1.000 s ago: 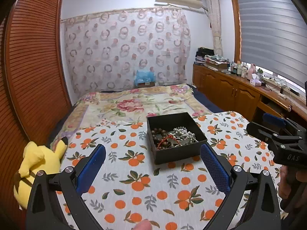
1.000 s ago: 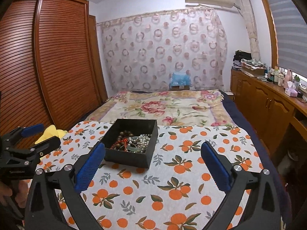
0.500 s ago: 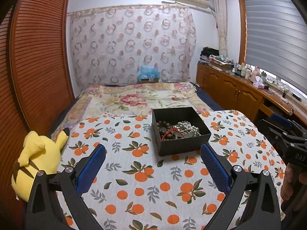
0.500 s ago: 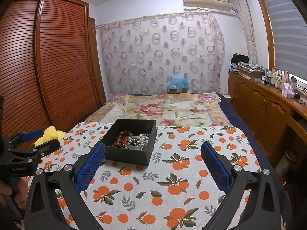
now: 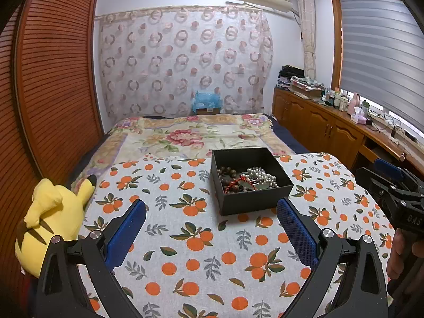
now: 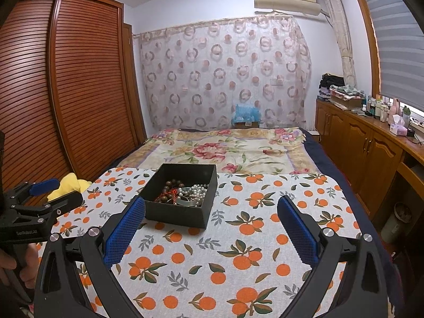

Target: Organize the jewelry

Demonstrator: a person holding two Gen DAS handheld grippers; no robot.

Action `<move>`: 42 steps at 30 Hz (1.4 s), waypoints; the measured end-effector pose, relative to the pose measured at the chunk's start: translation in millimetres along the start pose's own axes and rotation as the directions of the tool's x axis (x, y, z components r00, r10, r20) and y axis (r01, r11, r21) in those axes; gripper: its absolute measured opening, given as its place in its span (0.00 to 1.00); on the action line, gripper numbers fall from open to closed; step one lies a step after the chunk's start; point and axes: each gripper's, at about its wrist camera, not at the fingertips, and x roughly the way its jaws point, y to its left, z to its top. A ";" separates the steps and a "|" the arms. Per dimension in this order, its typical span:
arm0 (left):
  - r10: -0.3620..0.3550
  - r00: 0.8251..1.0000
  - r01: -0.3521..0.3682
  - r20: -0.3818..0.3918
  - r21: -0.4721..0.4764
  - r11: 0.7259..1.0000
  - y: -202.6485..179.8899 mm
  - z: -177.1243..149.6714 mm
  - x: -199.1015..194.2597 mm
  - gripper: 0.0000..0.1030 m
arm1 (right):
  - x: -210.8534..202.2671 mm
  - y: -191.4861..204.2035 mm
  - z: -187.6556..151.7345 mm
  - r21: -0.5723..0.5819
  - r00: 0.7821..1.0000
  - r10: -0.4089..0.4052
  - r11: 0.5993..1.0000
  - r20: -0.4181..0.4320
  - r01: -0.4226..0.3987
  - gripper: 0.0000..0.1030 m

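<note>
Ahead of me, the black box (image 5: 251, 182) sits lidless on the orange-print cloth (image 5: 201, 241) over the bed, holding dark wooden beads (image 5: 228, 172), a pearl strand (image 5: 261, 176) and a red cord piece (image 5: 239, 180) in a tangle. My left gripper (image 5: 212, 228) and right gripper (image 6: 210, 228) both hover spread wide and empty, short of the box.

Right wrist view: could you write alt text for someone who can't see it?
An open black box of tangled bead and pearl jewelry sits on an orange-print cloth over a bed, beyond the open, empty right gripper. The left gripper shows at far left.
</note>
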 end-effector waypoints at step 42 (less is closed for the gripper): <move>-0.003 1.000 0.003 0.000 -0.004 1.000 -0.5 -0.9 0.9 0.92 | -1.1 5.2 1.1 -0.001 1.000 -0.002 1.000 0.002 0.002 0.98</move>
